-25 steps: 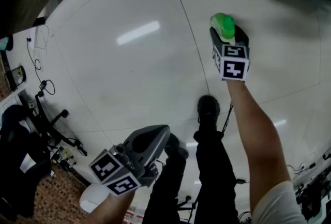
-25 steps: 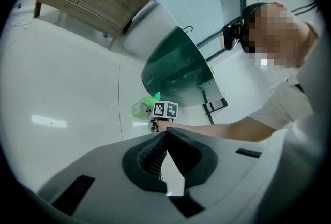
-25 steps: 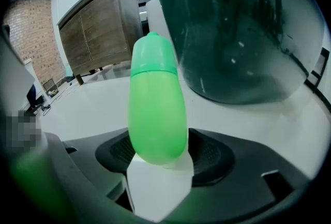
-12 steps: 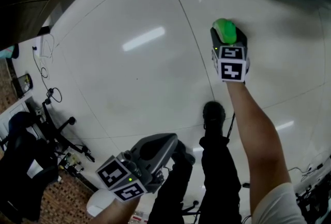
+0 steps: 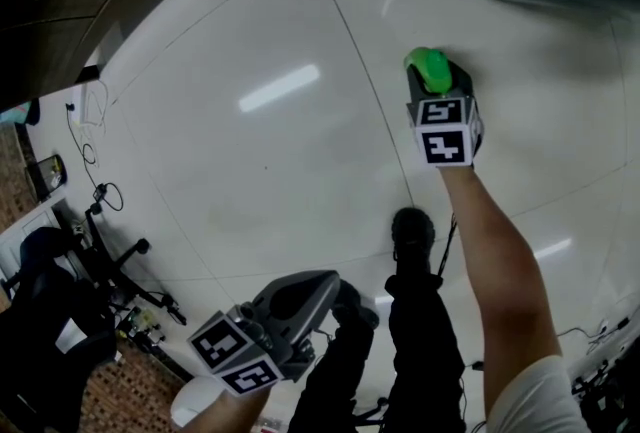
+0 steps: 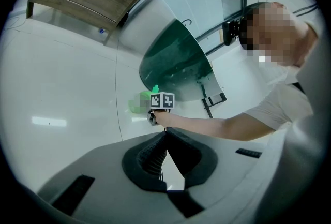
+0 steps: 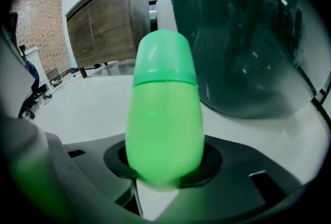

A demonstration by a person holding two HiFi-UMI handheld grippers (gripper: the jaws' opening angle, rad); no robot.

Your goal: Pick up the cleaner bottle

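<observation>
Standing upright at the centre of the right gripper view, the cleaner bottle (image 7: 164, 114) runs its long axis straight up the frame, rounded cap at the top and its lower body sunk in the throat of the right hand-held gripper (image 7: 164, 168). Those jaws have just been closing with the bottle between them, and the dark pads now look to meet its two flanks, so I read it as grasped low on the body. In the head view this pair sits at upper right, on the white floor (image 5: 250, 151), at the end of an outstretched arm. The left hand-held gripper (image 6: 165, 140) is at lower left of the head view, well apart from the bottle (which shows small and far off above its tips in its own view), clenched on nothing. So the right one is nearer by a wide margin. A dark green curved pane (image 7: 248, 36) stands just beside the bottle at the right of the frame, so the lift probably wants to go along the bottle's axis, not sideways.
</observation>
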